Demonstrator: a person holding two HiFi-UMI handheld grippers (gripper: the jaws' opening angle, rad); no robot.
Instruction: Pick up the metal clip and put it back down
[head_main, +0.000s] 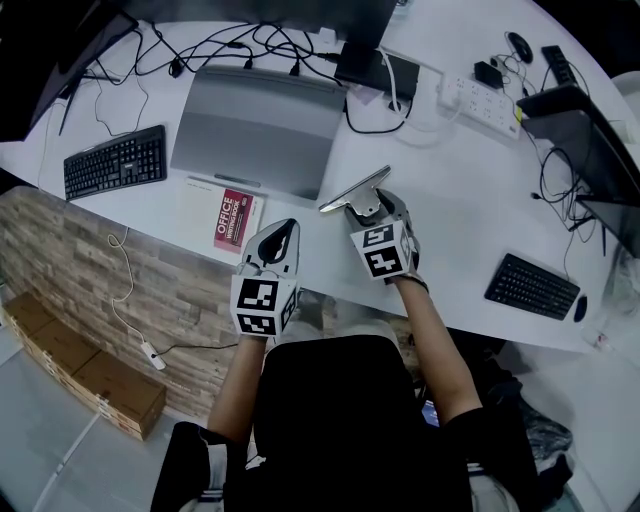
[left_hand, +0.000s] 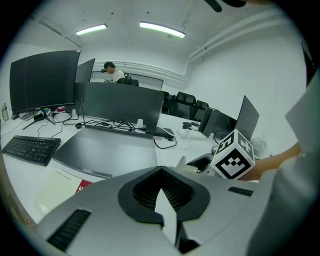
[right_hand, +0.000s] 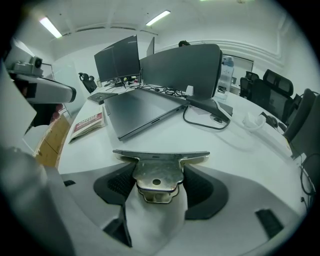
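We have the clip (head_main: 354, 190) clamped in the right tool (head_main: 372, 210). Its jaws are closed on the clip's handle end, and the long flat bar sticks out ahead of them. It appears to hang just over the white worktop (head_main: 460, 220), beside the closed laptop (head_main: 260, 130). So we judge the pick-up done. What is left is to lower the clip, let go and draw back. The left tool (head_main: 277, 240) has its jaws together on nothing and is held near our body, at the worktop's edge, by the red book (head_main: 232, 220). It seems to have no part in this.

The head view gives us the layout: both tools side by side and the clip's bar slanting toward the laptop. It does not show the grip itself. The right gripper view does: two stacked metal tabs with a hole, pinched between the pads, and the bar lying level across the front. The left gripper view shows its own jaws closed, and the right tool's marker cube off to one side.
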